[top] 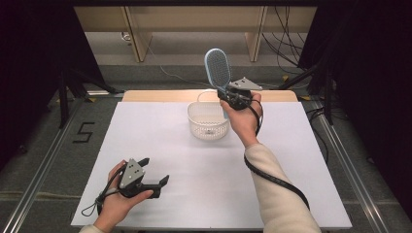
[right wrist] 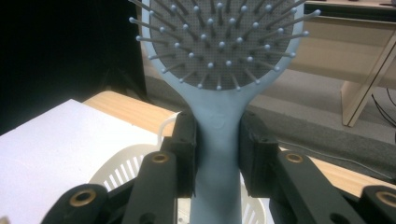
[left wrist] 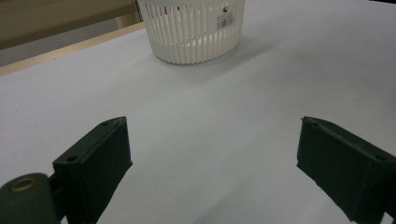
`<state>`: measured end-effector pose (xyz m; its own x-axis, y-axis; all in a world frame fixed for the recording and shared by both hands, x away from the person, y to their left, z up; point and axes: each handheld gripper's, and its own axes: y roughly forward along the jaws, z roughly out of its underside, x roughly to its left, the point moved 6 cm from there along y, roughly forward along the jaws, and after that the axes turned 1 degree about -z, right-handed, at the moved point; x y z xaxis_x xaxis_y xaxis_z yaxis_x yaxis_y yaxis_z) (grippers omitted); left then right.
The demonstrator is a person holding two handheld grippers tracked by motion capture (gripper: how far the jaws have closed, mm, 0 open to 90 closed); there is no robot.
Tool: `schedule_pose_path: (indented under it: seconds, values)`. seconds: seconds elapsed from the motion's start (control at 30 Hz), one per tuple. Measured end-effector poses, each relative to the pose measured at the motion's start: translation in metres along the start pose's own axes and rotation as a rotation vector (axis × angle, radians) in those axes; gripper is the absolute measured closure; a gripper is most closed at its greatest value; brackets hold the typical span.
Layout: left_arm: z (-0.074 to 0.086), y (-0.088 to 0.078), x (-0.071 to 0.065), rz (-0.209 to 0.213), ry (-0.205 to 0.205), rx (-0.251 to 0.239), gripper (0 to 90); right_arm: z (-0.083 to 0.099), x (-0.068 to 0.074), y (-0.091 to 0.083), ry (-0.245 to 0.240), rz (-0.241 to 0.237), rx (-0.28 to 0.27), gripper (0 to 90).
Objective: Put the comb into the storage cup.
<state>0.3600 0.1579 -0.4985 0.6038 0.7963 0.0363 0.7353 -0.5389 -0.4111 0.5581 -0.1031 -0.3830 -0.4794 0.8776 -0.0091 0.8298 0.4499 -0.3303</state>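
**Hairbrush held up above the basket, left claw idle and open**

High view: the right gripper (top: 232, 93) is raised over the far side of the white table (top: 160, 145), its jaws clamped on the handle of a light blue hairbrush (top: 217, 68). The brush stands nearly upright, head at the top, bristle face towards the camera. The lower handle is hidden behind the gripper and the hand. A white slatted basket (top: 208, 121) sits on the table just below and to the left of that hand; what lies at its bottom is too small to make out. The left gripper (top: 154, 171) rests low near the table's near edge, well apart from the basket, jaws spread with nothing between them.

Left gripper view: both black jaws stand wide apart over bare table. The basket (left wrist: 194, 32) is ahead, its top cut off by the frame edge; a barcode sticker shows on its wall.

Right gripper view: the jaws press on either side of the hairbrush (right wrist: 217, 135) handle, just under the head. The head's top is cut off. The basket (right wrist: 126, 170) rim shows below, partly covered by the jaws.
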Motion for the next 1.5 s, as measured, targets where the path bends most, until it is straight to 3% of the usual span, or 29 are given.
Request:
schedule_pose_path:
  seconds: [1.5]
  values:
    - [0.000,0.001,0.000,0.005,0.003,0.002,9.2,-0.003,0.005,0.016,-0.049,-0.043,-0.036,70.5]
